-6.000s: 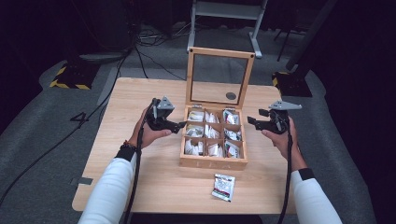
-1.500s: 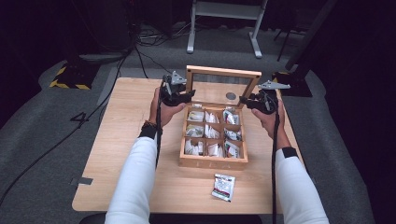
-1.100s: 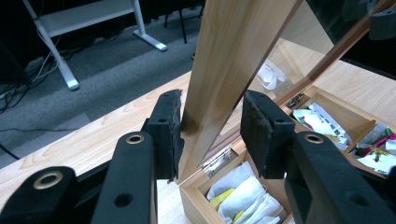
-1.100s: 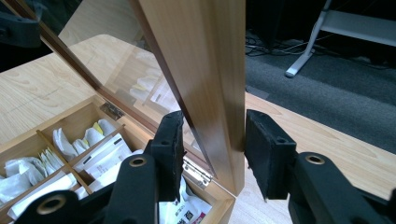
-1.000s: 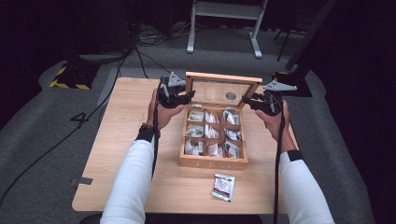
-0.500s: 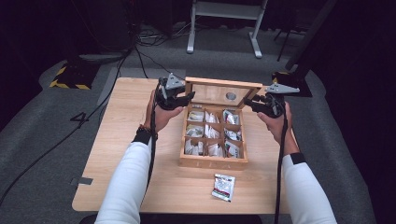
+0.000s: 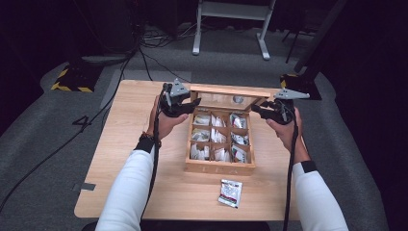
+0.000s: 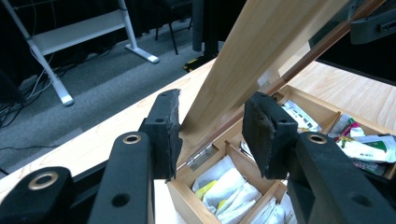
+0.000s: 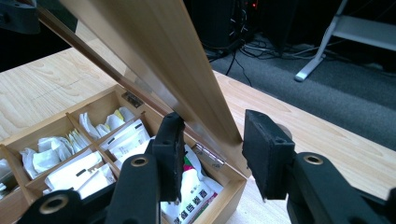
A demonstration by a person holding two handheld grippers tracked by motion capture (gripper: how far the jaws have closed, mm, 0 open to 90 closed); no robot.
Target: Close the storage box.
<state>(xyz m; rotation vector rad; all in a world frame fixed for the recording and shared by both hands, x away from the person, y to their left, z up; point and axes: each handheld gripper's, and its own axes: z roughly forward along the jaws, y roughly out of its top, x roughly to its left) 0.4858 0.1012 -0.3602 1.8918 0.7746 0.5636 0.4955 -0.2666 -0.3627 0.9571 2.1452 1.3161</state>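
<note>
Your two grippers flank the one wooden tea box (image 7: pixel 220 166) on the tabletop (image 7: pixel 120 159), its glass lid (image 7: pixel 230 91) tilted partway over nine compartments of tea bags. Your left gripper (image 7: pixel 185 107) and right gripper (image 7: pixel 256 110) each straddle a lid edge, fingers (image 8: pixel 258 133) spread apart, not clamped. One loose tea packet (image 7: pixel 230 192) lies just in front of the box.

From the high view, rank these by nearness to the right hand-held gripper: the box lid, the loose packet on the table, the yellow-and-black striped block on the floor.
1. Box lid: right at the right hand-held gripper, whose jaws straddle its right edge.
2. Loose packet: on the table's near edge, in front of the wooden box.
3. Striped block: on the floor beyond the table's far left corner.
</note>
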